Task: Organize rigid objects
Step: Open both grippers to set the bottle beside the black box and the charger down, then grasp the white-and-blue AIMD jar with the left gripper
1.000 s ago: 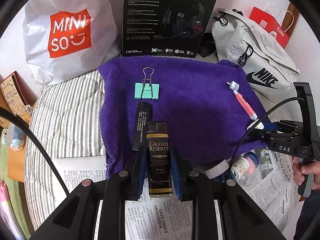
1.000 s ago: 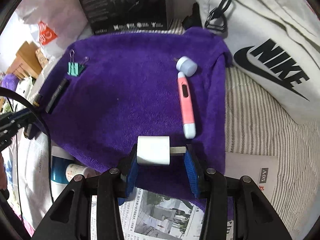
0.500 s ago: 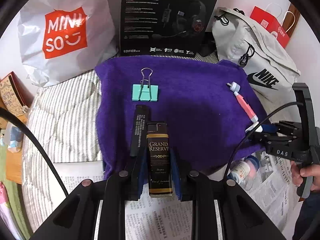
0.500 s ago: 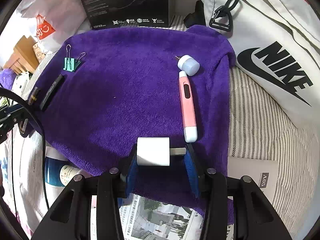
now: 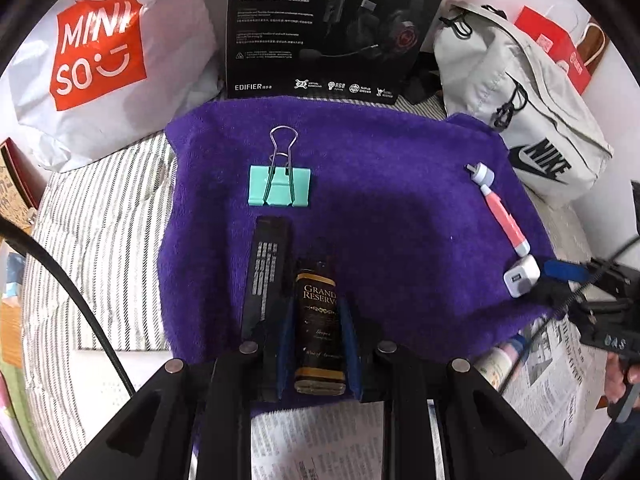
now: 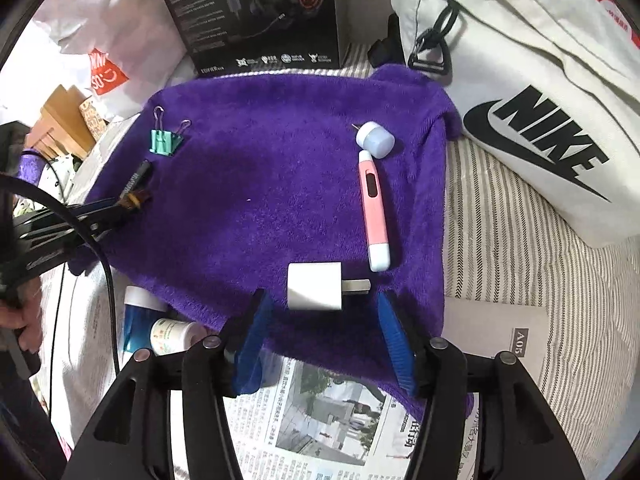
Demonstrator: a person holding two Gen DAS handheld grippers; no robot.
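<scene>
In the lower centre of the left wrist view, a dark lighter (image 5: 320, 320) labelled "Grand Reserve" is clenched between the blue pads of the left gripper (image 5: 318, 344), just above the near edge of a purple towel (image 5: 384, 216). A black stick-shaped object (image 5: 266, 276) lies on the towel just left of the lighter, and a mint binder clip (image 5: 279, 186) is seen above it, toward the upper middle.

In the right wrist view, the jaws of the right gripper (image 6: 326, 340) are spread wide, and a white charger plug (image 6: 316, 286) rests released on the towel (image 6: 260, 184) between them, touched by neither pad. A pink pen-like device (image 6: 374, 204) lies just above and right of the plug, with its white cap (image 6: 375, 140) beside its upper end. A white Nike bag (image 6: 532, 128) fills the upper right of the frame.
</scene>
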